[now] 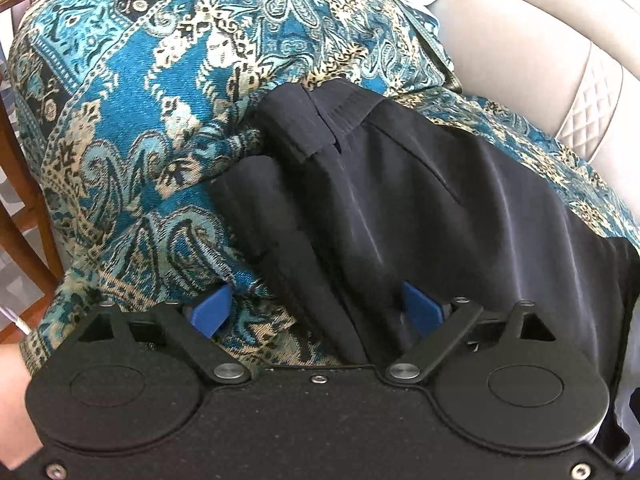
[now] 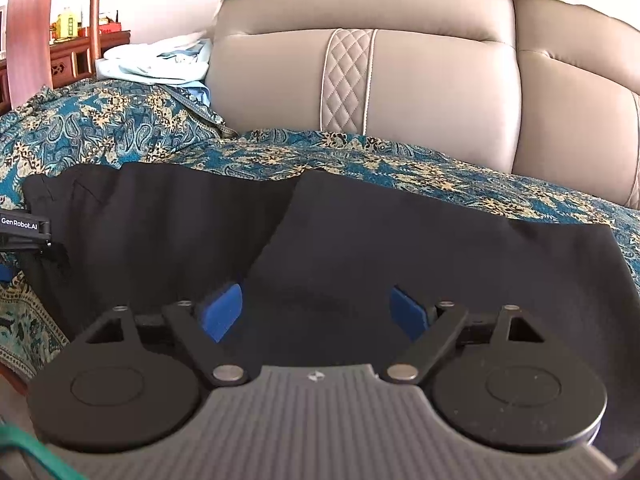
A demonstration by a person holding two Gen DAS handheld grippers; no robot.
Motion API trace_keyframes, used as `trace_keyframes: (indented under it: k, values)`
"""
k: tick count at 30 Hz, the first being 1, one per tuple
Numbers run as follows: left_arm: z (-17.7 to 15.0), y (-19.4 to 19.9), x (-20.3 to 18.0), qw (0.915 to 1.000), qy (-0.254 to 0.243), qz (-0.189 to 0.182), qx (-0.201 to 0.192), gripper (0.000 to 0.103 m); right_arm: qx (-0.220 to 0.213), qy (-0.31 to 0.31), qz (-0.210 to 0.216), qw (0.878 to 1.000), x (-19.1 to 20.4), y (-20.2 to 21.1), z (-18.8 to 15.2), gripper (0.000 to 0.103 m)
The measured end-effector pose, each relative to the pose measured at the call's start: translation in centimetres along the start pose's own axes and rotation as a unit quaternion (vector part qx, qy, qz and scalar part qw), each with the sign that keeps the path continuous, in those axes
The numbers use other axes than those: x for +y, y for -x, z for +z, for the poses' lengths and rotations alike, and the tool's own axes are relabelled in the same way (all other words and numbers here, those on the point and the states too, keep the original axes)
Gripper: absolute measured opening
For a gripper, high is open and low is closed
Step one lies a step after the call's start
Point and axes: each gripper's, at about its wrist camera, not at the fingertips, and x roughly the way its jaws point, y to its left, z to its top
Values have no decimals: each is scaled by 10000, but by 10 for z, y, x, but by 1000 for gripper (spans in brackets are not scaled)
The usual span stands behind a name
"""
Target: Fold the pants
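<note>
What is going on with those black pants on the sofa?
A person holds a grasping tool in each hand over black pants spread on a patterned blue cover on a beige sofa. The left tool and right tool are both open, gripping nothing yet. The pants are not fully folded.

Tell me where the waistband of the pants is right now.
In the left wrist view the waistband lies at upper centre, on the teal paisley cover, ahead of the open left gripper, with the beige sofa back to its right.
</note>
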Motion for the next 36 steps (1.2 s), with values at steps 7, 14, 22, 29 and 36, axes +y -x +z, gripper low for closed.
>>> trace_keyframes:
  k: [7,14,22,29,36]
  values:
    - [4,-1,3,9997,-15,-203,-117,71,4,3,-2,10000,0,-1,-1,90]
    - [8,4,25,9966,626,-514,-122,43,23,6,-15,10000,0,-2,-2,90]
    - [13,15,36,9941,795,-642,-365,44,7,-13,-12,10000,-1,-2,0,90]
    - [22,-3,34,9931,931,-701,-150,62,4,-24,-17,10000,-1,-2,0,90]
    - [19,16,19,9973,574,-230,-393,34,-17,-65,-43,10000,-3,-2,1,90]
